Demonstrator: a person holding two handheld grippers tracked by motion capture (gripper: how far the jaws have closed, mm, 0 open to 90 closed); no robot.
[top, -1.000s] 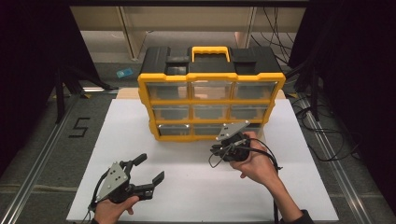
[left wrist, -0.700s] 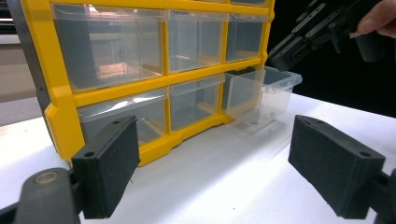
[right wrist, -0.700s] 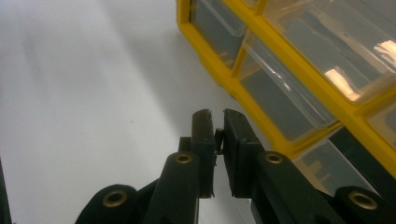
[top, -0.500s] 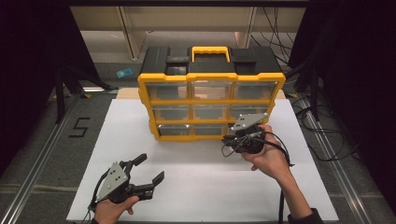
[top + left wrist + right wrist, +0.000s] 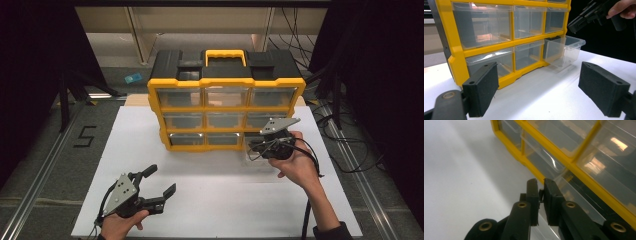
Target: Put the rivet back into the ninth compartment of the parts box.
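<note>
1. The clear plastic drawer point(image 5: 564, 51) at the bottom right of the yellow-framed organiser cabinet point(image 5: 226, 107) is pulled half out.
2. The right gripper point(image 5: 540, 185), moved rightwards since earlier, is closed near its rim; whether the rim is pinched cannot be told.
3. The left gripper point(image 5: 159, 182) is spread, resting apart.

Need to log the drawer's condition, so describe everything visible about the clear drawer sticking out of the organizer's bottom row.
The drawer is a small bin of clear, colourless plastic with a flared rim and a thin front lip. It looks empty. It stands level and partly out of the end slot in the bottom row of the yellow-framed organizer, its back end inside the slot, its front over the white table. The right gripper, jaws shut, hangs just above its rim; in the left gripper view they look apart.
</note>
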